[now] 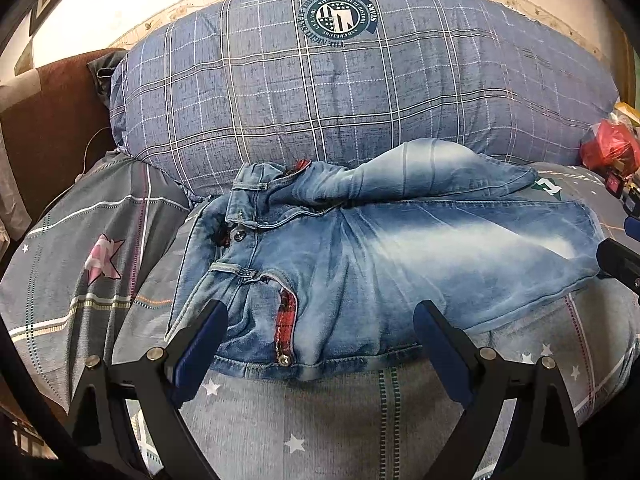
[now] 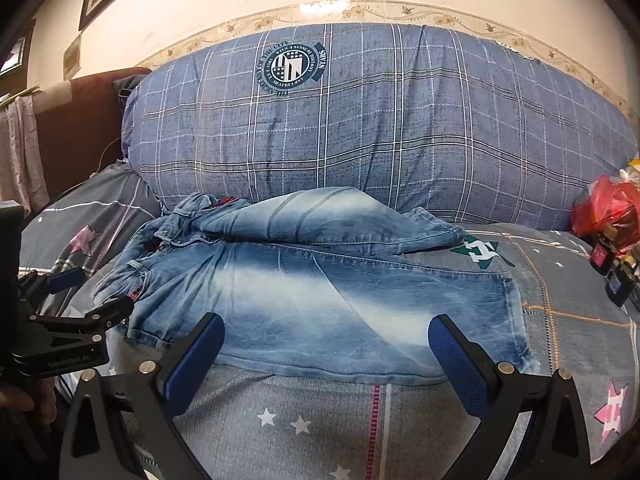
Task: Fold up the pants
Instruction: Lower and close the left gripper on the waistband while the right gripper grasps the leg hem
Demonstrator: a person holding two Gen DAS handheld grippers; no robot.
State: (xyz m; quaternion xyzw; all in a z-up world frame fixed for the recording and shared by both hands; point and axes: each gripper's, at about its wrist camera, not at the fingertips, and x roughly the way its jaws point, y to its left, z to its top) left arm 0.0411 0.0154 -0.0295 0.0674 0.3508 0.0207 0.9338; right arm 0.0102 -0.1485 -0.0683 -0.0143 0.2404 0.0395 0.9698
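Faded blue jeans (image 1: 360,248) lie on the bed's grey star-print cover (image 1: 304,420), waistband toward my left, hems toward my right. One leg lies flat along the near side; the other leg (image 2: 320,216) is bunched up behind it, humped against the big blue plaid pillow (image 2: 380,120) at the back. Red plaid lining shows at the front pocket (image 1: 286,320), and the waist button (image 1: 240,235) is visible. My left gripper (image 1: 320,344) hangs over the waist end, its fingers (image 1: 200,344) spread wide and grasping nothing. My right gripper (image 2: 326,354) hangs over the near edge of the flat leg, its fingers (image 2: 456,356) likewise spread and empty. A red plastic bag (image 2: 608,208) sits at the far right of the bed beside the pillow. A brown headboard (image 1: 52,120) stands at the left.
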